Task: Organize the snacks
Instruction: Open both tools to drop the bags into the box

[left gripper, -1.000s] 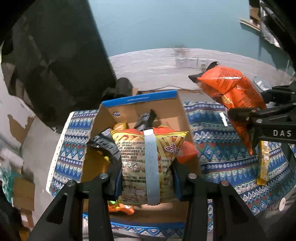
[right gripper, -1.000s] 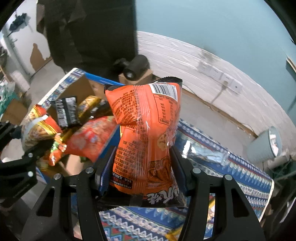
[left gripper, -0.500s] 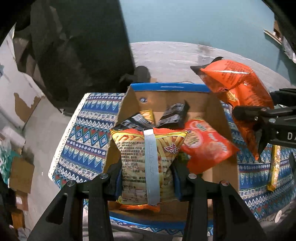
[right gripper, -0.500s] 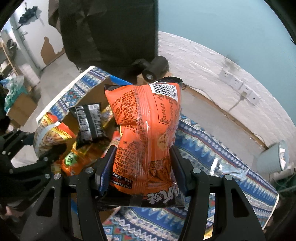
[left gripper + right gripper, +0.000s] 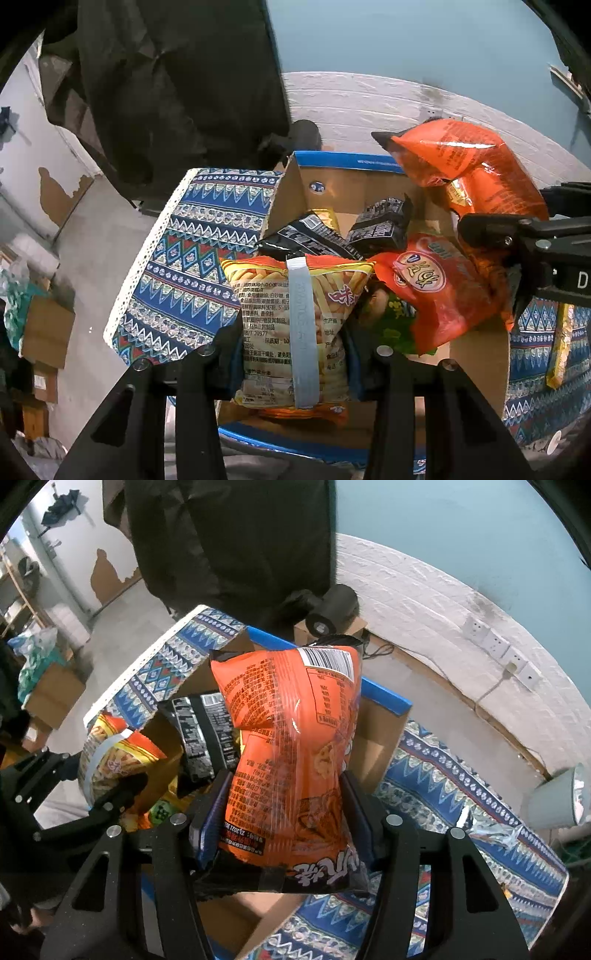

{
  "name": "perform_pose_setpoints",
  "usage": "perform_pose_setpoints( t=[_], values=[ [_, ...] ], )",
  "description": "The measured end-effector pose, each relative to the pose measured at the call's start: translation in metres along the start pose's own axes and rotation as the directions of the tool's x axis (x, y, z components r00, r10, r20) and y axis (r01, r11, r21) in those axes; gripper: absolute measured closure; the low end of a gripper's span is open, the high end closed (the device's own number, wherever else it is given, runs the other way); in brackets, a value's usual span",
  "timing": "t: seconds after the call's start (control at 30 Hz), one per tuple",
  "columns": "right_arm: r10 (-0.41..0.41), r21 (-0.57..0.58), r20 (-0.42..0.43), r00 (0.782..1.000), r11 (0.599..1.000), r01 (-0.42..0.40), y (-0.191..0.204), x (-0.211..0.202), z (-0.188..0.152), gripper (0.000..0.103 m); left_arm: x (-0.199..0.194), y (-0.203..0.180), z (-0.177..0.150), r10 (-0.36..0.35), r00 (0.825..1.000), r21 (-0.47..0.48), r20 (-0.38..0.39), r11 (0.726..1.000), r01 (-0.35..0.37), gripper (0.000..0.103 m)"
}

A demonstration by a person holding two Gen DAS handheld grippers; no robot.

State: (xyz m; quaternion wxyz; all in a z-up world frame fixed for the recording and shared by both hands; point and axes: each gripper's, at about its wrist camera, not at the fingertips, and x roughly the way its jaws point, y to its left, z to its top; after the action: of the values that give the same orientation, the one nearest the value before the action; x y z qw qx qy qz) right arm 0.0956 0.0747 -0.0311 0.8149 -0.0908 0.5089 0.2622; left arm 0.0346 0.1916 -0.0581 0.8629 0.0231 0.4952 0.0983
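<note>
Teal wall point(image 5: 461, 524) seen upper right, white brick base point(image 5: 424, 587) with sockets point(image 5: 495, 642) below; grey floor point(image 5: 96, 251) seen left.

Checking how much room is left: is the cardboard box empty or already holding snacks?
Already holding snacks: the cardboard box contains black packets and a red bag.

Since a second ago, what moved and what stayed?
Both grippers carried their bags over the cardboard box; its contents now sit fully in view. Unchanged: left gripper clamps the yellow fries bag, right gripper clamps the orange bag. Nothing released.
</note>
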Motion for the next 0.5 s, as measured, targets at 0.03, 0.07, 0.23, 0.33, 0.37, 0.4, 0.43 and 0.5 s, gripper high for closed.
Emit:
perform_pose_setpoints(
  t=[0.03,0.07,0.23,0.33,0.37,0.4,0.43,0.5],
  values=[
    [0.007,0.009,0.006,1.000,1.000,-0.007,0.000,-0.002,0.000,0.043,0.000,0.000,0.000,0.004,1.000,-0.002,-0.002,1.000,-0.004,0.058],
    [0.015,0.018,0.007,1.000,1.000,-0.015,0.000,-0.003,0.001,0.037,0.000,0.000,0.000,0.007,1.000,-0.003,-0.005,1.000,-0.007,0.057],
    [0.015,0.038,0.019,1.000,0.999,-0.016,-0.005,-0.009,-0.001,0.031,-0.005,-0.003,-0.001,0.010,1.000,0.007,0.012,1.000,-0.010,0.037],
    [0.008,0.048,0.013,1.000,0.999,-0.009,-0.010,-0.011,-0.006,0.031,-0.008,-0.008,0.000,0.017,1.000,0.026,0.024,1.000,-0.018,0.030],
    [0.004,0.053,0.008,1.000,0.999,-0.004,-0.012,-0.012,-0.008,0.030,-0.011,-0.010,0.000,0.018,0.999,0.033,0.029,0.999,-0.019,0.029],
    [0.000,0.056,0.004,1.000,0.998,0.000,-0.014,-0.012,-0.009,0.030,-0.013,-0.013,0.000,0.014,0.999,0.042,0.038,0.999,-0.016,0.028],
    [-0.012,0.064,-0.005,1.000,0.998,0.013,-0.017,-0.013,-0.012,0.030,-0.015,-0.015,0.001,0.012,0.999,0.048,0.044,0.999,-0.014,0.027],
    [-0.020,0.072,-0.005,1.000,0.997,0.021,-0.023,-0.017,-0.016,0.030,-0.020,-0.020,0.000,0.010,0.998,0.063,0.054,0.998,-0.013,0.027]
  ],
)
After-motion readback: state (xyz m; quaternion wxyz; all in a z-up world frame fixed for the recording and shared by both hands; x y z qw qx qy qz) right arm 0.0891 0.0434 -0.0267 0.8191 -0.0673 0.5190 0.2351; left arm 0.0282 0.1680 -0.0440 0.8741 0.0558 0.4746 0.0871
